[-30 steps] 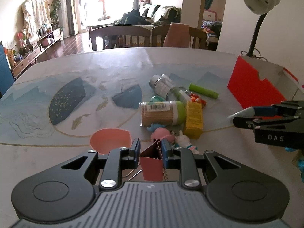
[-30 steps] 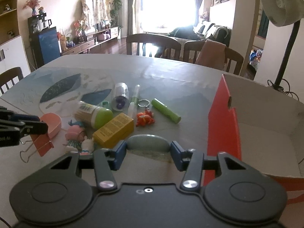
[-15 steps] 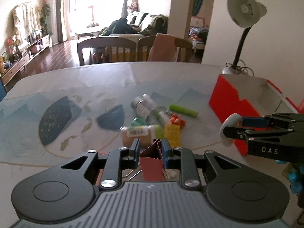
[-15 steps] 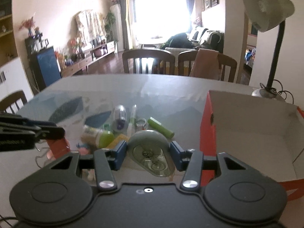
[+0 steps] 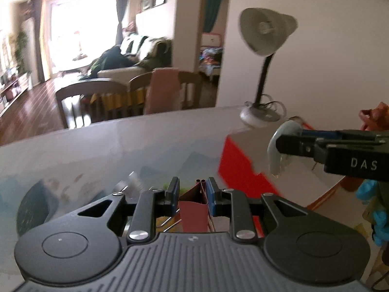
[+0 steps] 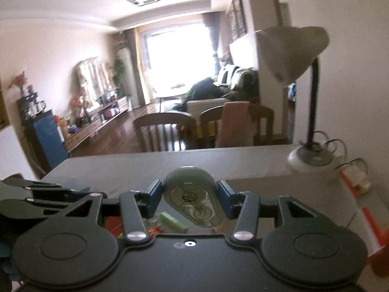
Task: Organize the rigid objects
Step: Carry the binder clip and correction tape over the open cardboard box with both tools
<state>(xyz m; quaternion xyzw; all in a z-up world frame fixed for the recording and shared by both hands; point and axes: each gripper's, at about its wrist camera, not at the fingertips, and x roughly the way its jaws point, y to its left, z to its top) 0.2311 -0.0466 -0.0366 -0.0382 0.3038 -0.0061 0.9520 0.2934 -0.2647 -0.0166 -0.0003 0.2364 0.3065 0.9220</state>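
My left gripper (image 5: 192, 189) is shut on a dark red binder clip (image 5: 194, 209), whose wire handles stick out below the fingers. My right gripper (image 6: 189, 196) is shut on a grey-green teardrop-shaped correction tape (image 6: 192, 199). In the left wrist view it (image 5: 279, 148) hangs at the right, above the red box (image 5: 240, 170) with a white inside. Both grippers are lifted above the table. A silver jar (image 5: 133, 182) and a green tube (image 6: 172, 221) of the pile peek out beneath the fingers; the rest of the pile is hidden.
A grey desk lamp (image 5: 265, 36) stands at the table's far right corner, its base (image 6: 311, 158) just behind the box's far end (image 6: 352, 175). Wooden chairs (image 6: 165, 131) line the far table edge. A person's blue-gloved hand (image 5: 374, 214) shows at the right.
Both grippers have risen and swung right toward the box, each keeping its object. The pile on the table has sunk under the fingers. The lamp and box look nearer.
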